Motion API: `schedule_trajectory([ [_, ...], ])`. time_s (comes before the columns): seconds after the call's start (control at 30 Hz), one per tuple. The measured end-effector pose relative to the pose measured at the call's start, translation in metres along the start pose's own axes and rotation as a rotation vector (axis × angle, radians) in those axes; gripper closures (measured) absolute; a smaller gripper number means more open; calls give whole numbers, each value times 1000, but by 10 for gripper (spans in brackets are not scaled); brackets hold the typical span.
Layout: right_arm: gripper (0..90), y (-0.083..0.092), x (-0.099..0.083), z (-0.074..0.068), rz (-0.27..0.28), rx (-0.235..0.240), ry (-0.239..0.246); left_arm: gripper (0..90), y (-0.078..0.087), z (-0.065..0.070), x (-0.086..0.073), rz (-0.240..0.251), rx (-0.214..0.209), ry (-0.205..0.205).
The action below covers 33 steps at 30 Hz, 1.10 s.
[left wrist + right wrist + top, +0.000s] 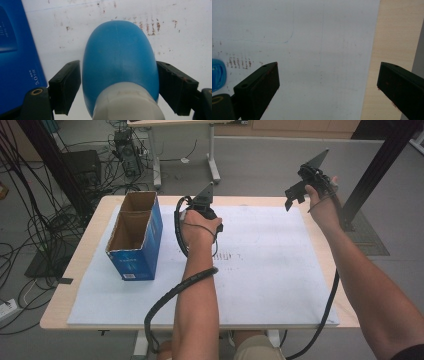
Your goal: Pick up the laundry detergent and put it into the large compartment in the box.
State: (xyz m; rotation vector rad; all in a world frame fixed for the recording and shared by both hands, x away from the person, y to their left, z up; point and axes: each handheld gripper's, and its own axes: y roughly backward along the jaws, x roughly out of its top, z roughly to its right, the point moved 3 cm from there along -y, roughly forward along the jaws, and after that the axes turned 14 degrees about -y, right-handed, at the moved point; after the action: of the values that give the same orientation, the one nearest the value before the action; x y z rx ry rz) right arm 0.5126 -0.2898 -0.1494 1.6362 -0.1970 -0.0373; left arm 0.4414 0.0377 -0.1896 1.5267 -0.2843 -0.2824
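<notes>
White sheeting [260,285] covers most of a pale wooden table [80,265], and grey floor with tangled cables and table legs lies beyond it.

Nearest in the high view, two bare forearms come in from the bottom edge, each trailed by a black cable. The left hand [199,227] holds the left gripper [204,210] low over the sheet, near its middle and a little towards the far edge. In the left gripper view the two black jaws stand on either side of a blue bottle [120,57] with a white neck, which lies on the sheet with its rounded end pointing away from the camera. The right-hand pad in that view looks to touch the bottle's side; the left-hand pad sits just beside it, with what may be a thin gap, so a firm grip cannot be told.

Just left of that hand stands an open blue carton [136,237], upright, its brown cardboard inside showing.

Farther off, the right hand [322,207] holds the right gripper [295,195] raised above the sheet's far right corner. Its jaws stand wide apart with nothing between them in the right gripper view, above bare sheet and the table's wooden edge.
</notes>
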Motion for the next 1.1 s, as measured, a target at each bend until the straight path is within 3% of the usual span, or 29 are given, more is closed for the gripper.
schedule_trajectory([
  [0.53, 42, 0, 0, -1, -3, 0, 0, 350, -1, 2, 0, -3, 9, -12],
  [1.1, 42, -1, 1, 1, -4, 2, -2, 366, -2, 3, 1, -6, 15, -23],
])
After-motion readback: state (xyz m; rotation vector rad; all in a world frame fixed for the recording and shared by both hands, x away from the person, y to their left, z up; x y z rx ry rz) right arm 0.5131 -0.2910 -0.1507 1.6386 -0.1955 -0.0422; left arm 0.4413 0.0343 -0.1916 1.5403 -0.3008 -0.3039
